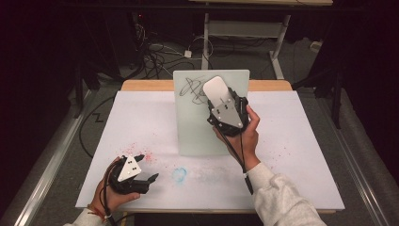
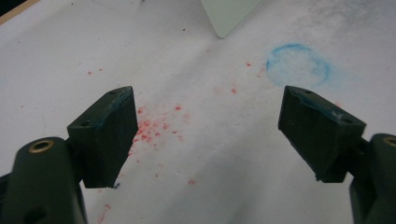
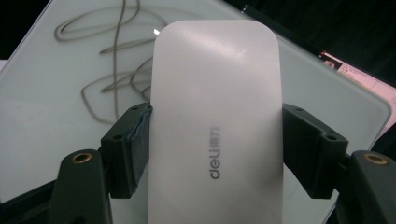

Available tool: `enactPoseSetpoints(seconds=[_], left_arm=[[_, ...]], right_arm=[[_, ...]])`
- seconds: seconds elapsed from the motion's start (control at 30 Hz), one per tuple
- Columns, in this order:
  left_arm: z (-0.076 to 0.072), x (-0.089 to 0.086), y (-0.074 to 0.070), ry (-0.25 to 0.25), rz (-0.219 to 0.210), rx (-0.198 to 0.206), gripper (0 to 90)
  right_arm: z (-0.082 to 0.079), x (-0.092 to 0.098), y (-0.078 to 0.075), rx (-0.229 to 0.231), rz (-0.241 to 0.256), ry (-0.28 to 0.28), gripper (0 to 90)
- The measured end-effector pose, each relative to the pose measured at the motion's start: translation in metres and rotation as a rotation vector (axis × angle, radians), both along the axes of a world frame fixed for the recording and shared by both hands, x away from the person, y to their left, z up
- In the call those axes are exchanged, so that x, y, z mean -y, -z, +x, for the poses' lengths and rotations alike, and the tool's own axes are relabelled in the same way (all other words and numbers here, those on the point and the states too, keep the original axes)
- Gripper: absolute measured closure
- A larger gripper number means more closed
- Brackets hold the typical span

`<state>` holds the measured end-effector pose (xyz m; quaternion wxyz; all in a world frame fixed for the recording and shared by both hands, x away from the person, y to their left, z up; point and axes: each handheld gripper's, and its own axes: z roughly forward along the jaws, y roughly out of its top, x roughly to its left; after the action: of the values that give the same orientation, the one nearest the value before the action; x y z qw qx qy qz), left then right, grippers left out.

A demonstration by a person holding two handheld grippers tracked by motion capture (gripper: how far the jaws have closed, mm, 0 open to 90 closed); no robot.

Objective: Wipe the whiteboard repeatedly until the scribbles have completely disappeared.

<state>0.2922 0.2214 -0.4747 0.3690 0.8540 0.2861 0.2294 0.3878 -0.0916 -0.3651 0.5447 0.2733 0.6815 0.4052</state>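
Observation:
A pale glass whiteboard (image 1: 193,127) lies on the table's middle with a dark scribble (image 1: 190,89) at its far end. My right gripper (image 1: 221,100) is shut on a white eraser (image 1: 215,88), which it holds over the board just right of the scribble. In the right gripper view the eraser (image 3: 215,93), marked "deli", sits between both jaws, with the scribble (image 3: 107,70) on the board (image 3: 42,107) to its left. My left gripper (image 1: 147,167) rests open near the front left, nothing between its jaws (image 2: 205,126).
White paper (image 1: 291,141) covers the table, stained with red specks (image 2: 154,126) by the left gripper and a blue ring (image 1: 179,174) in front of the board. The board's near corner (image 2: 229,16) lies ahead of the left gripper. Cables (image 1: 160,54) and a desk frame (image 1: 244,28) stand beyond the far edge.

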Motion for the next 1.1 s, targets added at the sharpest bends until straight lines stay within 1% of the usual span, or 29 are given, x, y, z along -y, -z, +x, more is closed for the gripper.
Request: enactPoseSetpoints(seconds=[0.03,0.07,0.17,0.2,0.23,0.27,0.37,0.4,0.43,0.57,0.63,0.67,0.73,0.8,0.83,0.97,1.1], left_arm=[[0.001,0.000,0.000,0.001,0.003,0.010,19.0],[0.000,0.000,0.000,-0.004,0.001,0.000,19.0],[0.000,0.001,0.001,-0.004,0.003,-0.002,20.3],[0.001,0.001,0.000,0.001,0.006,0.010,20.3],[0.000,0.001,0.000,-0.002,0.000,-0.001,20.3],[0.000,0.001,0.000,-0.002,0.000,0.000,20.2],[0.000,0.001,0.000,-0.003,0.001,0.000,20.2],[0.000,0.001,0.000,-0.001,0.004,0.010,20.2],[0.000,0.001,0.000,-0.004,0.000,-0.001,20.2],[0.000,0.001,0.000,-0.004,0.000,0.001,20.2],[-0.001,0.001,0.000,-0.004,-0.001,0.002,20.2],[0.000,0.001,0.000,-0.001,0.002,0.013,20.2],[0.000,0.001,-0.001,-0.001,0.004,0.016,20.2],[0.000,0.001,0.000,-0.001,0.004,0.015,20.2],[-0.001,0.002,0.000,-0.004,0.000,0.003,20.2],[0.000,0.002,0.000,-0.004,-0.001,0.002,20.2],[0.000,0.002,0.000,-0.004,-0.001,0.002,20.2]], right_arm=[[-0.002,0.001,0.005,0.001,-0.005,-0.001,30.9],[-0.004,0.001,0.009,0.000,-0.007,-0.003,31.0],[-0.009,0.002,0.022,-0.007,-0.019,-0.005,31.0],[-0.010,0.002,0.026,-0.009,-0.026,-0.007,31.0],[-0.012,0.002,0.029,-0.011,-0.033,-0.008,31.0],[-0.013,0.002,0.032,-0.014,-0.041,-0.010,31.0],[-0.017,0.003,0.040,-0.021,-0.042,-0.012,31.0],[-0.017,0.003,0.043,-0.018,-0.048,-0.015,31.0],[-0.019,0.003,0.046,-0.018,-0.047,-0.014,31.0],[-0.022,0.003,0.054,-0.021,-0.058,-0.018,31.0],[-0.023,0.002,0.056,-0.022,-0.059,-0.014,31.0],[-0.024,0.001,0.057,-0.027,-0.060,-0.014,31.0],[-0.024,0.000,0.058,-0.026,-0.066,-0.012,31.0],[-0.024,0.000,0.058,-0.028,-0.070,-0.014,31.0],[-0.024,0.000,0.058,-0.030,-0.069,-0.014,31.0],[-0.022,-0.003,0.053,-0.032,-0.078,-0.019,31.0],[-0.018,-0.006,0.043,-0.025,-0.068,-0.026,31.0]])
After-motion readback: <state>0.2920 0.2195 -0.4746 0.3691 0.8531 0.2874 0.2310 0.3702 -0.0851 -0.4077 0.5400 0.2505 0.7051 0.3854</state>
